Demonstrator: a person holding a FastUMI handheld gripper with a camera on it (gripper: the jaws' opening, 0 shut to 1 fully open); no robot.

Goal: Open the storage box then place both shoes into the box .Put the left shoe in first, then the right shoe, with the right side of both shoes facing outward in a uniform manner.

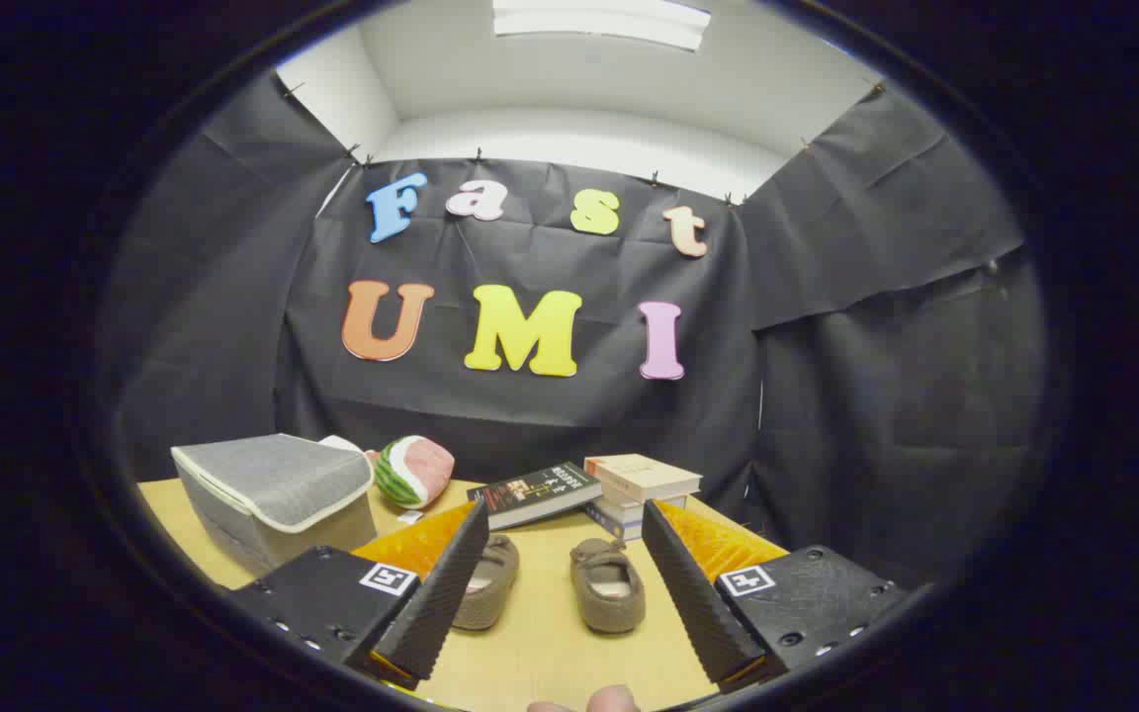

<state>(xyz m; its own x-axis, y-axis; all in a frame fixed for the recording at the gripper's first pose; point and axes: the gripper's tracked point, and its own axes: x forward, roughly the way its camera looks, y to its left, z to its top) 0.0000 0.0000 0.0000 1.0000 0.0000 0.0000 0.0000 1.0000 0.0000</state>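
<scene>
Clearly nothing is getting done yet: the storage box (pixel 273 494) is sitting lidded near the worktop's (pixel 540 643) left edge, both shoes (pixel 607 585) are lying out, fingers (pixel 431 593) are hanging apart, empty.

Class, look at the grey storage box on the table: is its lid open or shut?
Shut: the storage box's lid lies flat over its top, with no gap visible.

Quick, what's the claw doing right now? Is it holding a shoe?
Claw: open, holding nothing; the two shoes lie on the table between its fingers, untouched. The storage box is closed.
</scene>
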